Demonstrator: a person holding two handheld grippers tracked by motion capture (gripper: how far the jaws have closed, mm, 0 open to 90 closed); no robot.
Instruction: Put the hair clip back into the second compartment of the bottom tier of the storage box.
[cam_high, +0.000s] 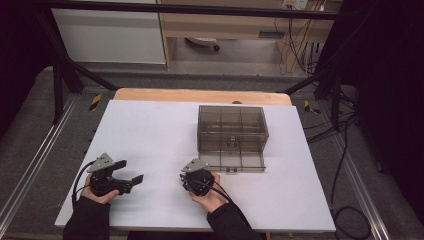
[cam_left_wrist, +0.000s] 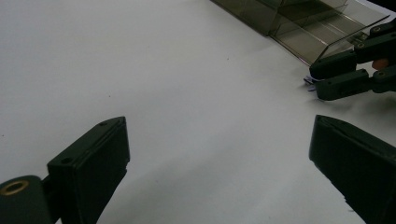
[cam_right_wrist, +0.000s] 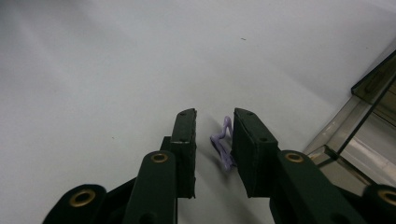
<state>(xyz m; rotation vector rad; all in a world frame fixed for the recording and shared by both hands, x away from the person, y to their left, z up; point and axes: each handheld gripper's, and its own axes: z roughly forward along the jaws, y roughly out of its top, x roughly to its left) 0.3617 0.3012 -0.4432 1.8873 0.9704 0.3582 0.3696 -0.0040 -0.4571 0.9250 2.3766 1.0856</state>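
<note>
A small purple bent clip-like thing (cam_right_wrist: 223, 147) lies on the white table sheet (cam_high: 150, 135). My right gripper (cam_right_wrist: 215, 116) straddles it with the jaws narrow. The thing rests against the right pad (cam_right_wrist: 245, 140), and a gap still shows to the left pad (cam_right_wrist: 187, 140). In the high view the right gripper (cam_high: 186, 181) sits near the front, left of the box's low front tray. In the left gripper view it (cam_left_wrist: 314, 80) points in from the right, the purple thing (cam_left_wrist: 308, 82) at its tips. My left gripper (cam_high: 131, 170) (cam_left_wrist: 219, 140) stands wide open over bare sheet.
A smoky transparent compartment box (cam_high: 231, 131) (cam_left_wrist: 303, 23) (cam_right_wrist: 369, 121) stands right of centre, with a shallow clear tray (cam_high: 237, 162) extending from its front. Beyond the sheet's far edge a wooden strip (cam_high: 200, 95) shows. Black frame bars and cables surround the table.
</note>
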